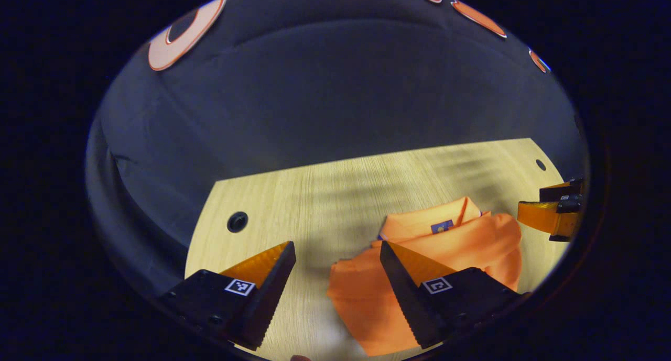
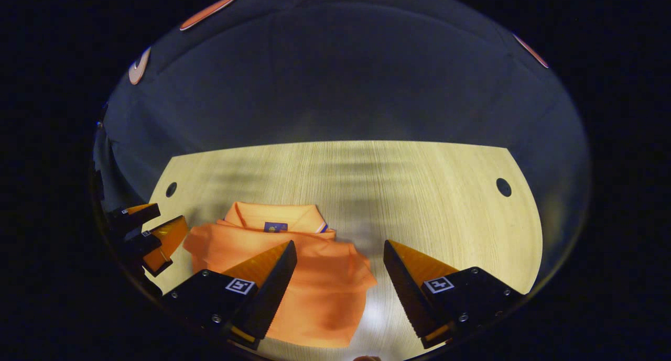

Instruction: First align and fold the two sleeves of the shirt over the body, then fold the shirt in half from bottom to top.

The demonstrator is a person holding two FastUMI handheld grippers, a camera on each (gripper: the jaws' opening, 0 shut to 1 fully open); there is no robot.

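Observation:
The orange shirt (image 1: pixel 461 240) lies folded into a compact bundle on the wooden table, collar and neck label toward the far side. In the left gripper view my left gripper (image 1: pixel 338 251) hangs open above the table, its right finger over the shirt's left part, nothing held. The right gripper (image 1: pixel 553 214) shows at the far right edge beside the shirt. In the right gripper view the shirt (image 2: pixel 314 277) sits lower left; my right gripper (image 2: pixel 339 251) is open and empty above its right edge, and the left gripper (image 2: pixel 152 235) hovers at the shirt's left side.
The light wooden table (image 2: pixel 430 193) has round cable holes at its far corners (image 2: pixel 503 187) (image 2: pixel 171 189) (image 1: pixel 237 222). Bare tabletop stretches beyond and to the right of the shirt in the right gripper view. Dark booth cloth rises behind the table's far edge.

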